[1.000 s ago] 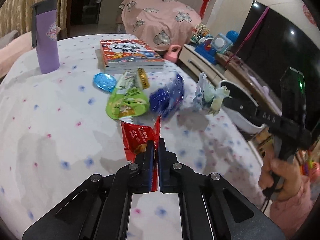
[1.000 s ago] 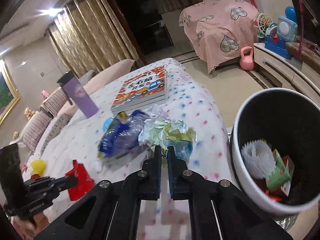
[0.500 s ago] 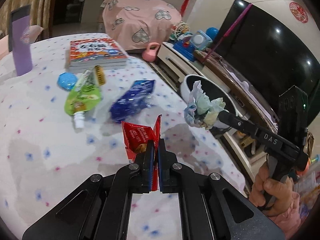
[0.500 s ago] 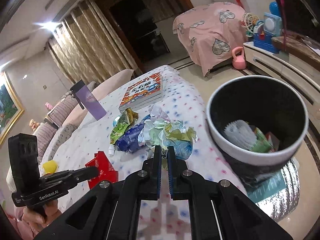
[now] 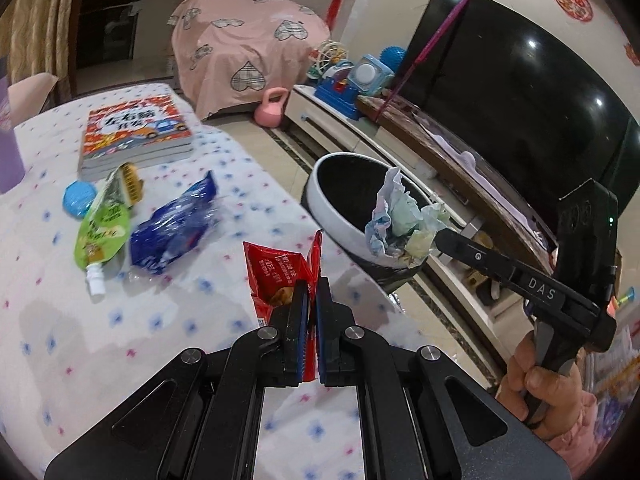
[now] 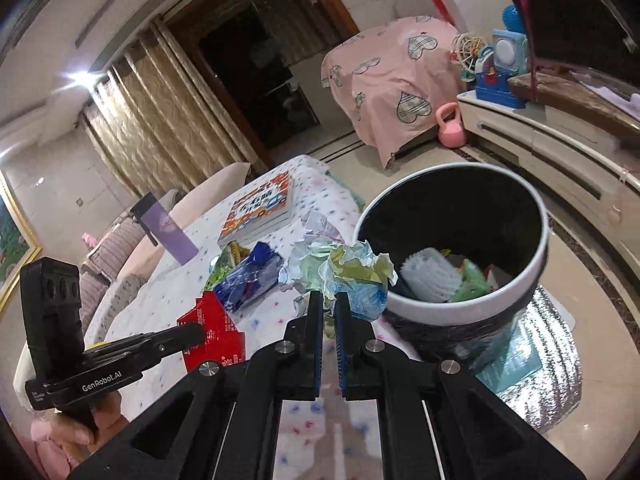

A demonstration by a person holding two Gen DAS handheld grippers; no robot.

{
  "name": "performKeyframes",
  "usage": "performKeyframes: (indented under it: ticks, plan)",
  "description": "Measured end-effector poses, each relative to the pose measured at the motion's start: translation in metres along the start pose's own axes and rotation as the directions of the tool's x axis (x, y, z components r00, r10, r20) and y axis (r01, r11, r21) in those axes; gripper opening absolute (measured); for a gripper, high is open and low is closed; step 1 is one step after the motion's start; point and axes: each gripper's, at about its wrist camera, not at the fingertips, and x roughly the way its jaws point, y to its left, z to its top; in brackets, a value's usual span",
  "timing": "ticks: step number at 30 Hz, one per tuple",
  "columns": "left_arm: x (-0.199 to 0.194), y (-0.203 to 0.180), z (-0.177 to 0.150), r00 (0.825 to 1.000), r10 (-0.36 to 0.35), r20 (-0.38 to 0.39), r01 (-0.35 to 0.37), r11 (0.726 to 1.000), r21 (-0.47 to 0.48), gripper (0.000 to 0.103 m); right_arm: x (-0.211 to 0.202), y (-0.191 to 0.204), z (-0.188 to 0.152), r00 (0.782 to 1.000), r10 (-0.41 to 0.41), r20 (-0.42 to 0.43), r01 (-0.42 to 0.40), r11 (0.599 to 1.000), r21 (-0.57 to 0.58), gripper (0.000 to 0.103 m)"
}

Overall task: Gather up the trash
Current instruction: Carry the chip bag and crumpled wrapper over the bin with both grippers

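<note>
1. While both grippers hung above it, the table (image 5: 60, 320) under its white, dot-printed cloth filled the left of the left wrist view, with a dark television (image 5: 520, 92) beyond on a low cabinet.
2. Beside the table's edge stood the trash bin (image 6: 536, 264), white-rimmed and black inside, already holding a white ribbed item and some wrappers.
3. Far back on the cloth lay a stack of books (image 5: 136, 136), well apart from the bin.
4. Nearer lay a blue bag (image 5: 172, 228) and just beside it a green pouch (image 5: 104, 232), both loose on the cloth.
5. Over the bin's near rim, the right gripper (image 6: 328, 304) was pressed together on a crumpled paper wad (image 6: 340, 268).
6. Short of the bin, above the cloth, the left gripper (image 5: 311, 292) pinched a red snack packet (image 5: 276, 272), jaws closed tight.
</note>
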Motion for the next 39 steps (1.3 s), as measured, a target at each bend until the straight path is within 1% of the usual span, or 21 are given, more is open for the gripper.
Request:
performKeyframes:
  ticks: [6, 20, 30, 39]
  plan:
    - [0.011, -0.015, 0.011, 1.0, -0.016, -0.009, 0.016, 1.0, 0.026, 0.003, -0.012, -0.015, 0.007, 0.999, -0.025, 0.032, 0.025, 1.0, 0.015, 0.005]
    - [0.039, -0.05, 0.044, 0.999, -0.033, -0.009, 0.034, 0.994, 0.106, 0.003, -0.012, -0.049, 0.02, 0.996, -0.08, 0.045, 0.077, 0.995, 0.055, 0.005]
    - [0.068, -0.063, 0.075, 0.999, -0.043, -0.021, 0.045, 0.992, 0.115, 0.003, -0.012, -0.065, 0.032, 0.993, -0.109, 0.049, 0.105, 0.992, 0.069, 0.006]
    - [0.095, -0.073, 0.085, 0.998, -0.035, -0.05, 0.041, 0.991, 0.13, 0.003, -0.005, -0.077, 0.04, 0.991, -0.129, 0.032, 0.126, 0.989, 0.073, 0.006]
